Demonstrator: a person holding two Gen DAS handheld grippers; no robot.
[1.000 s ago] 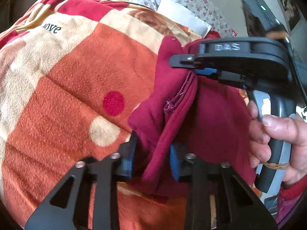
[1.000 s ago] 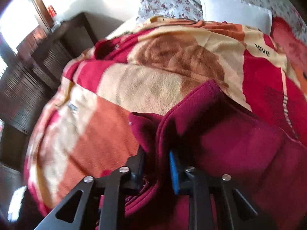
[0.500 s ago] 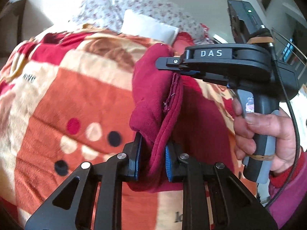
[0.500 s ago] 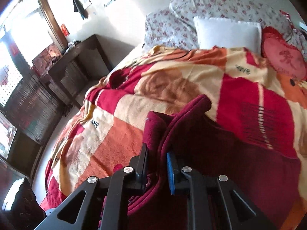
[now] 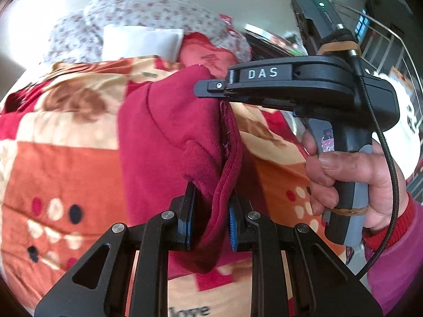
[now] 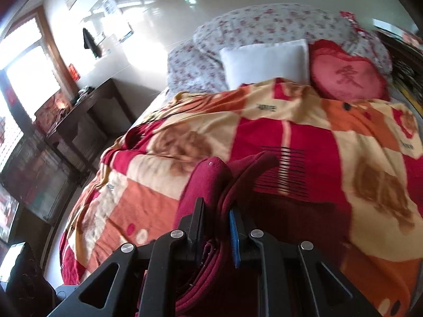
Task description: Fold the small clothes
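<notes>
Left wrist: garment [image 5: 169, 142] lifted higher, pillows nearer

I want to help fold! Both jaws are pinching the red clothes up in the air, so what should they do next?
Probably spread the two grippers apart, so the dark red garment hangs flat. The left gripper and right gripper pinch bunched edges close together, above the patterned blanket.

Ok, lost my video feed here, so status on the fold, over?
Left gripper and right gripper both shut on the maroon garment. Garment hanging between them above the patterned blanket. Nothing in the way.
</notes>
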